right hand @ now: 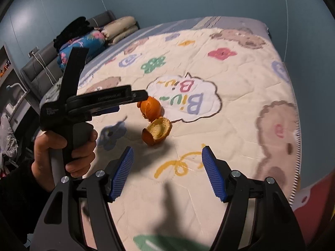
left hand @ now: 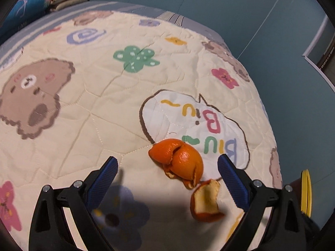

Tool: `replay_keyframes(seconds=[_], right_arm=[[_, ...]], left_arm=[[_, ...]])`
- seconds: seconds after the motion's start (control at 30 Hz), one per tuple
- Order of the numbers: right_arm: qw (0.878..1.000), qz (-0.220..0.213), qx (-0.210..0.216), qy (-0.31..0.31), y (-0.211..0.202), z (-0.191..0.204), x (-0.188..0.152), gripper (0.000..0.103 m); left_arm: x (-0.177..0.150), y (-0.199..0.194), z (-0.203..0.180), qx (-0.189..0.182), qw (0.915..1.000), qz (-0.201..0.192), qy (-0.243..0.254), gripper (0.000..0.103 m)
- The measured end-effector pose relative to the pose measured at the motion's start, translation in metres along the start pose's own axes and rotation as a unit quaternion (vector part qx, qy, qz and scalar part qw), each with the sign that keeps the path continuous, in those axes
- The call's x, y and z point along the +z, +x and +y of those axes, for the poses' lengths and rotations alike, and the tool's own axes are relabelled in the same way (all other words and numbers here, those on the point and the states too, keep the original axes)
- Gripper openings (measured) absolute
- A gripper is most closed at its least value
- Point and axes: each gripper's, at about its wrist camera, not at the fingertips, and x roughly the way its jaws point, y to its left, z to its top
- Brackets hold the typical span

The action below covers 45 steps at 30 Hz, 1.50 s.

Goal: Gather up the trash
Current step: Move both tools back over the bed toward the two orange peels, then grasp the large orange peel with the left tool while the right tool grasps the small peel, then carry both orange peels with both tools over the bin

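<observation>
Two pieces of orange peel lie on the cartoon-print quilt (left hand: 83, 108). The larger, curled peel (left hand: 178, 159) is beside the "Biu Biu" bubble. A smaller cup-shaped peel (left hand: 206, 202) lies just in front of it, pale side up. My left gripper (left hand: 167, 163) is open and hovers over them, with both pieces between its blue fingers, nearer the right one. In the right wrist view the large peel (right hand: 150, 108) and the cup peel (right hand: 158, 130) lie ahead of my right gripper (right hand: 167, 150), which is open with only quilt between its pads. A hand (right hand: 62, 146) holds the left gripper (right hand: 144, 96) above the large peel.
Folded pillows (right hand: 119, 29) and a blue floral blanket (right hand: 83, 44) are piled at the head of the bed. The bed's edge (right hand: 293, 146) runs down the right side, against a teal wall. A yellow object (left hand: 306, 190) shows beyond the bed edge.
</observation>
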Motion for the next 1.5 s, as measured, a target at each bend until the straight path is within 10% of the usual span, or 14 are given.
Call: replay_keyframes(seconds=[0.47,0.73,1.5], right_arm=[[0.998,0.052,0.021,0.006,0.087,0.011,0.02,0.056],[0.998,0.057,0.015,-0.007,0.097,0.017,0.025,0.027],[0.994,-0.067,-0.016,0.081,-0.112,-0.057,-0.008,0.018]], left_arm=[[0.0,0.037,0.017,-0.091,0.9944,0.007,-0.054,0.047],[-0.002,0.033,0.019,-0.114,0.9921,-0.004,-0.053,0.03],[-0.036,-0.153,-0.082,-0.043,0.9853,-0.125,0.108,0.028]])
